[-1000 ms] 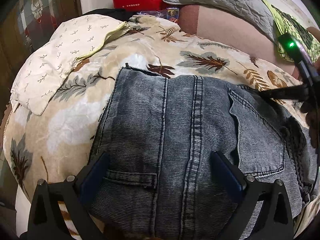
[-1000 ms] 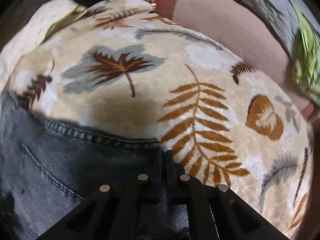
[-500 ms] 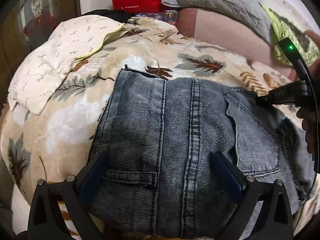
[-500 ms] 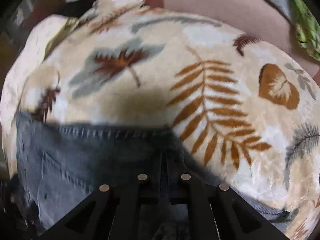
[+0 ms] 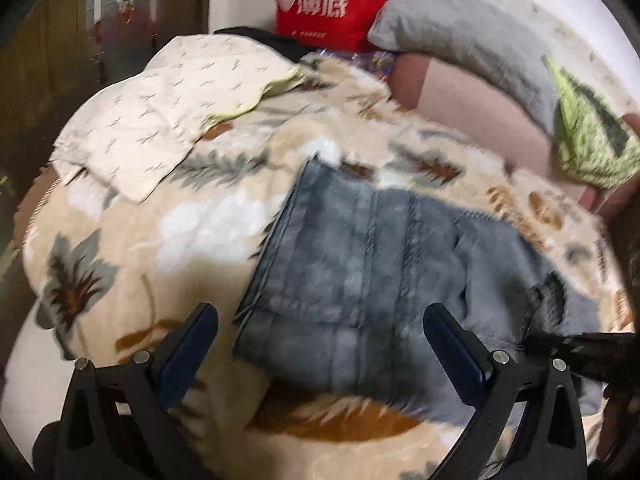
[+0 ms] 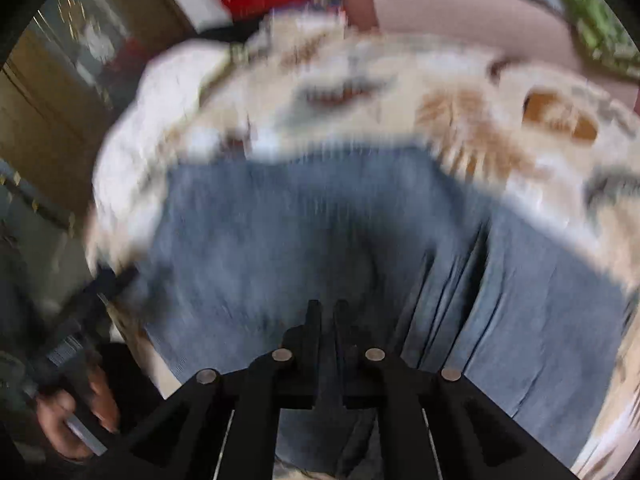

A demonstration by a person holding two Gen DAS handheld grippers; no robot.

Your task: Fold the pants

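Grey-blue denim pants [image 5: 360,260] lie on a leaf-print blanket [image 5: 120,240], blurred by motion. My left gripper [image 5: 320,316] hovers open over their near edge, with nothing between its blue pads [image 5: 192,344]. In the left wrist view, my right gripper [image 5: 536,340] enters low on the right at the pants' edge. In the right wrist view, the right gripper [image 6: 326,304] is shut on a pinch of the pants [image 6: 280,240], and creases fan out from its fingers. A hand [image 6: 76,412] holding the left gripper shows at lower left.
A cream sprigged cloth [image 5: 160,120] lies at the blanket's back left. Behind it are a red bag [image 5: 332,0], a grey quilted pillow [image 5: 460,40] and a green patterned cloth [image 5: 588,140] on a pink sheet [image 5: 480,112]. Dark wooden furniture [image 5: 48,40] stands at left.
The right gripper has swept down and across the bed with the denim in it, dragging the fabric along. The left gripper has drawn back and risen, so the pants look smaller.
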